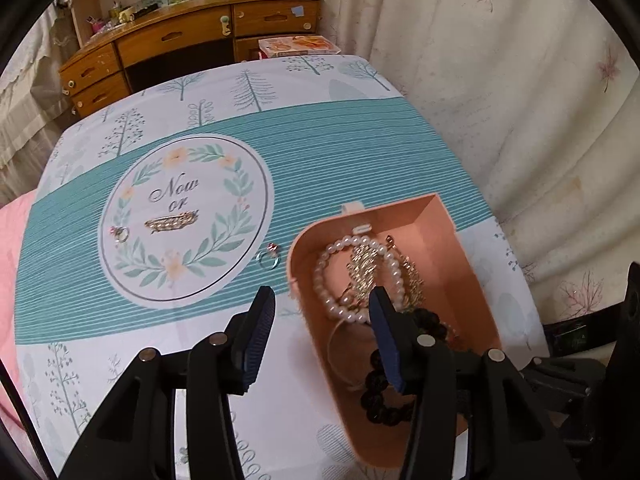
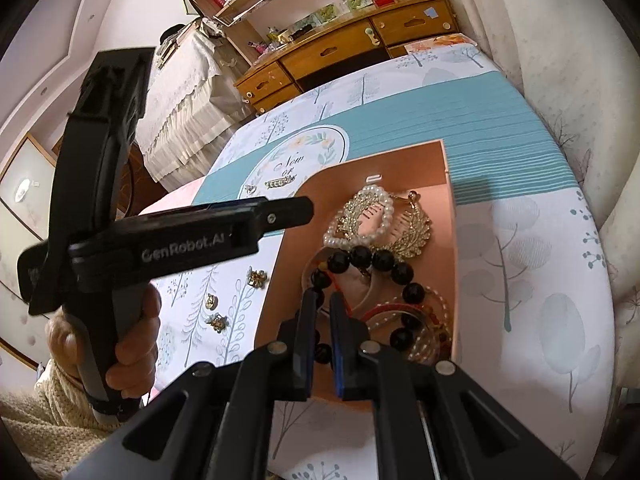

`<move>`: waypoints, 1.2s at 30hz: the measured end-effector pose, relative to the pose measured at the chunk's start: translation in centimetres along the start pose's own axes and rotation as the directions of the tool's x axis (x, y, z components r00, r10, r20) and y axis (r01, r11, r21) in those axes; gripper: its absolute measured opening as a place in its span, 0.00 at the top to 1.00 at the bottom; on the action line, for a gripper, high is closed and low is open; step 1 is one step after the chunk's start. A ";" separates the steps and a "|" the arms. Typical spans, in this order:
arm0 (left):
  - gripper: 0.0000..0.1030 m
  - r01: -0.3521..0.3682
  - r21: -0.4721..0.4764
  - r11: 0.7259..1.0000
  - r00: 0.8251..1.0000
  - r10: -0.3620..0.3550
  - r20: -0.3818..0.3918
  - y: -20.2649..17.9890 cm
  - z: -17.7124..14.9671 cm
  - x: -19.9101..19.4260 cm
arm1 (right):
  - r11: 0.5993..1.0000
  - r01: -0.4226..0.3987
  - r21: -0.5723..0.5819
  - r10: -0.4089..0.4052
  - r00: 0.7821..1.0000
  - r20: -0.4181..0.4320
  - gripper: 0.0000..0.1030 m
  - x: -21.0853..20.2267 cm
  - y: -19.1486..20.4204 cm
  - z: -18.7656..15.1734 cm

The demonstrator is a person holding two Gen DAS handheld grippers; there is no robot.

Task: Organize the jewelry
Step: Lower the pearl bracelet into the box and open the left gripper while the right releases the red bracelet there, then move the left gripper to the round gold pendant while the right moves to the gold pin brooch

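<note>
Peach-pink box (image 1: 448, 240), white pearl bracelet (image 1: 320, 276), teal-striped tree-print tablecloth (image 1: 340, 152)

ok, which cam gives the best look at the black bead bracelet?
Right wrist. The black bead bracelet curves nearly whole across the pink open jewelry box, with the right gripper just above it. In the left wrist view, only part of it shows, behind a finger of the left gripper.

"Now or" in grey script, inside wreath circle (image 1: 186, 222) on tablecloth (image 1: 340, 140), left-centre of left wrist view; third line hidden under gold hair clip (image 1: 172, 223). Same words, small, upper centre of right wrist view. "GenRobot.AI" in pale letters on side of left gripper (image 2: 296, 210), left of right wrist view. Book spines upper left there: unreadable.
</note>
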State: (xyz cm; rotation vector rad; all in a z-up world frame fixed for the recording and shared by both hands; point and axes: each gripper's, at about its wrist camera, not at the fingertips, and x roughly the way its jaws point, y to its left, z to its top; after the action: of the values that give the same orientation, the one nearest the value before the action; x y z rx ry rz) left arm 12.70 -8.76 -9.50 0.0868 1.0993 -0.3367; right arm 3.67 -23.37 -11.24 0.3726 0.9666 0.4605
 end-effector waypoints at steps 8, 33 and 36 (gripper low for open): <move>0.52 -0.030 0.006 1.000 1.000 0.030 0.006 1.1 -2.3 -1.5 | 1.000 0.004 -0.004 -0.005 1.000 -0.013 0.93 0.3 0.6 -0.2; 0.35 -0.216 -0.217 0.952 0.969 0.236 0.070 15.2 -7.5 -7.4 | 0.984 0.066 -0.165 -0.068 0.998 -0.005 0.93 1.5 7.2 4.5; 0.35 -0.228 -0.200 0.953 0.965 0.249 0.083 15.7 -6.6 -7.4 | 0.972 0.088 -0.220 -0.092 0.996 -0.008 0.78 2.5 8.5 7.0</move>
State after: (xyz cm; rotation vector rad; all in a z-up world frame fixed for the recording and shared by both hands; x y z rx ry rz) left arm 8.86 9.34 -7.54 0.0317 0.9969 -0.0181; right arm 9.09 -15.54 -5.14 0.1244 0.9354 0.4827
